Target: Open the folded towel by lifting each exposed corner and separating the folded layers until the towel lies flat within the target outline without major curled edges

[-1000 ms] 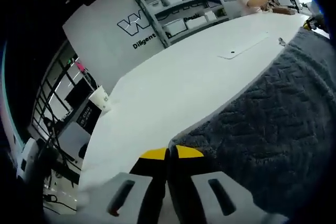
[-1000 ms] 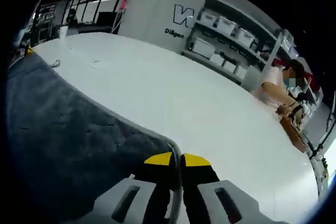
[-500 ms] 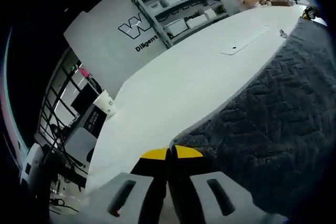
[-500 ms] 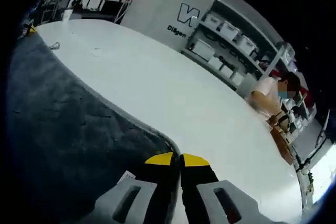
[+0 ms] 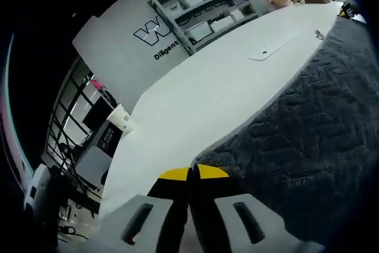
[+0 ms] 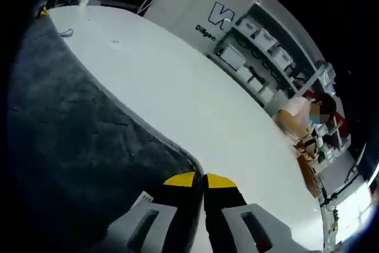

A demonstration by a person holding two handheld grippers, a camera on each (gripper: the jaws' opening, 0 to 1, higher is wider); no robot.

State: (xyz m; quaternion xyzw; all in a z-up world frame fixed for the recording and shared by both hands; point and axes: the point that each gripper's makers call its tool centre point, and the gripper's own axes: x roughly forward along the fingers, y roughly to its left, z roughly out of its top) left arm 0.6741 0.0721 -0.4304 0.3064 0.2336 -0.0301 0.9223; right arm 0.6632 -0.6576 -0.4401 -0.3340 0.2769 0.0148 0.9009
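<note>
Soft, floppy dark grey woven towel [image 5: 308, 117], likely light. Left gripper [image 5: 189, 173] and right gripper [image 6: 196, 177] each pinching a corner, jaws pressed together. Best held by corners.

Surface: long white tabletop [image 5: 195, 96] [image 6: 177, 93], smooth and matte.
On it: dark grey textured towel [image 5: 314, 128] [image 6: 65, 140], spread out, edge curving across.
</note>
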